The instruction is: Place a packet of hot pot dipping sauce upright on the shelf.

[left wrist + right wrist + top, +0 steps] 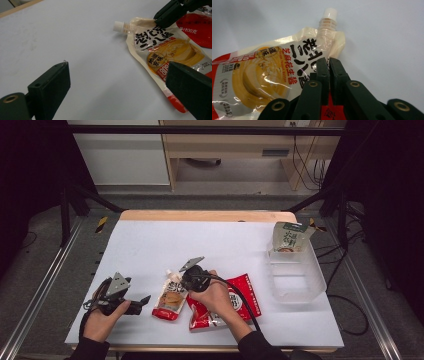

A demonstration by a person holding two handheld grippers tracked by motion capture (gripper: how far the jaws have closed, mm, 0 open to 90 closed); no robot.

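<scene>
A cream and yellow spouted pouch point(170, 301) point(165, 55) point(262, 75) with a white cap and a red bottom lies flat on the white table point(210, 245). My right gripper point(180, 282) point(328, 62) point(166, 17) is shut on the pouch's top edge, just beside the spout. Partly under my right hand lies a red pouch point(247, 295) point(197, 32) point(328, 110), right of the spouted one. My left gripper point(141, 301) point(117, 87) stands open, a little to the left of the spouted pouch, with nothing between its jaws.
A clear plastic container point(300, 287) sits at the table's right edge. A green and white pouch point(290, 237) stands upright at its far end. The table's wooden far edge point(207, 215) runs across the back.
</scene>
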